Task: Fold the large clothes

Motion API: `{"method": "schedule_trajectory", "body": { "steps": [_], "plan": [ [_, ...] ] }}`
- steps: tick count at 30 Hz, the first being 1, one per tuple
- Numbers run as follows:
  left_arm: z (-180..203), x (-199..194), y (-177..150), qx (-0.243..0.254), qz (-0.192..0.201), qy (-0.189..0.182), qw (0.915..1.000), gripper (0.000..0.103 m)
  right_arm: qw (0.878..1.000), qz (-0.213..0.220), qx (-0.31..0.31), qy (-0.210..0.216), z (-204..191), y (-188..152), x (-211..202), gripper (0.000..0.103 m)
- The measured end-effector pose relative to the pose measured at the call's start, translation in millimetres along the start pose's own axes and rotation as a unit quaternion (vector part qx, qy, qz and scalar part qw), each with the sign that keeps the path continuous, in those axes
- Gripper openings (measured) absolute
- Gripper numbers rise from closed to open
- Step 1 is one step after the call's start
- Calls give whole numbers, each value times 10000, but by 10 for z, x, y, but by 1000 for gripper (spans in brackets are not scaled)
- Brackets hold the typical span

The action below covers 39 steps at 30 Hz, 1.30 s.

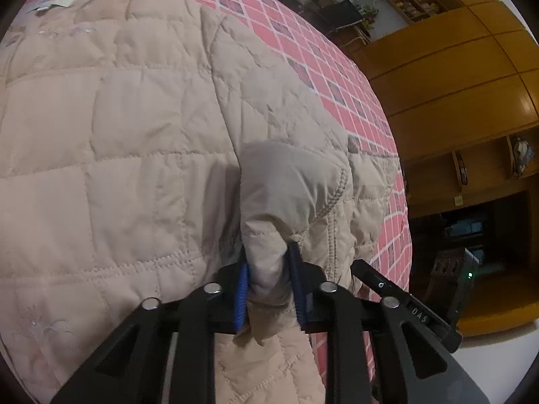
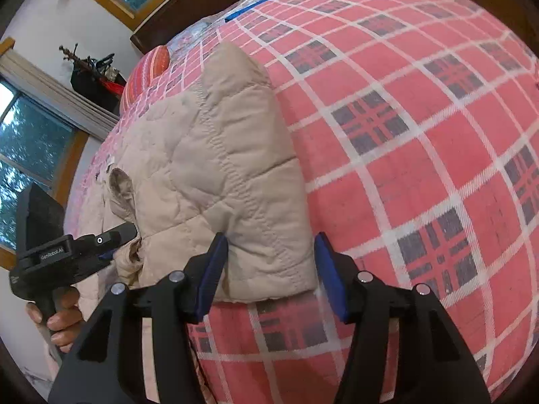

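Risk of slipping — left gripper (image 1: 269, 286) jaws pinching thick coat (image 1: 134, 134) cuff; right gripper (image 2: 269, 269) jaws spread around sleeve end — unclamped above bed (image 2: 438, 134).

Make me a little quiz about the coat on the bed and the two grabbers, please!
1. True or false: the left gripper is shut on a bunched fold of the coat.
2. The right gripper is: A) open, with the coat's sleeve end between its fingers; B) shut on a pillow; C) out of view.
3. Fill in: the coat lies on a red checked ____.

Key: 1 true; 2 A; 3 sheet.
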<state>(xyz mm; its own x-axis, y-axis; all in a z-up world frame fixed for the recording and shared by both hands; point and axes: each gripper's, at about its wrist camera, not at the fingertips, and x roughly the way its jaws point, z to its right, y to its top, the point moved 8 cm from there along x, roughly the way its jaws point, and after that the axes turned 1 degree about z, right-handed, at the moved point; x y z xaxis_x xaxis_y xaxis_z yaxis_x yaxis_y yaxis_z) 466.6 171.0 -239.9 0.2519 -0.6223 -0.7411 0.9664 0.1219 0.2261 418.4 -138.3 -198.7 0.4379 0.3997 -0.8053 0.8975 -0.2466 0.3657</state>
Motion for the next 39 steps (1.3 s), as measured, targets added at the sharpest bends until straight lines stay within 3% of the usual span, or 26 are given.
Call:
{"method": "schedule_trajectory", "body": {
  "steps": [5,9,17,20,23,28,31,32,33,35,36,39],
  "plan": [
    [-2,-318,-17,175,287,65,9994,6,9997,172,-157,82,-93,6,-194,55],
    [-104,-761,51,177,711,-27,9973,6,9987,163,-185,445,-214,22,-300,58],
    [-738,-1534,213,122,1463,535,9877,6,9971,-180,-514,522,-699,45,3,58],
    [-998,-1645,240,-24,1494,606,9869,6,9963,-310,-663,445,-869,8,171,58],
    [-1200,-1594,245,-132,1398,728,9874,6,9958,-421,-761,297,-964,-14,351,44],
    [-1487,-1419,205,-271,1195,860,9887,10,9956,-499,-758,212,-990,-30,512,35],
    [-1603,-1481,174,-432,1295,941,9862,23,9955,-514,-783,157,-986,-42,542,34],
    [-1591,-1568,166,-394,1417,901,9850,36,9953,-515,-804,161,-993,-28,553,36],
    [-1576,-1640,146,-349,1523,934,9833,54,9953,-508,-812,160,-1002,-15,539,37],
    [-1529,-1818,123,-243,1788,989,9786,78,9955,-481,-797,161,-1016,-6,500,58],
    [-1501,-1883,107,-188,1865,976,9774,84,9959,-393,-798,180,-1021,-13,440,65],
    [-1503,-1890,94,-202,1735,980,9797,85,9957,-272,-834,288,-1102,-10,292,66]
  ]
}}
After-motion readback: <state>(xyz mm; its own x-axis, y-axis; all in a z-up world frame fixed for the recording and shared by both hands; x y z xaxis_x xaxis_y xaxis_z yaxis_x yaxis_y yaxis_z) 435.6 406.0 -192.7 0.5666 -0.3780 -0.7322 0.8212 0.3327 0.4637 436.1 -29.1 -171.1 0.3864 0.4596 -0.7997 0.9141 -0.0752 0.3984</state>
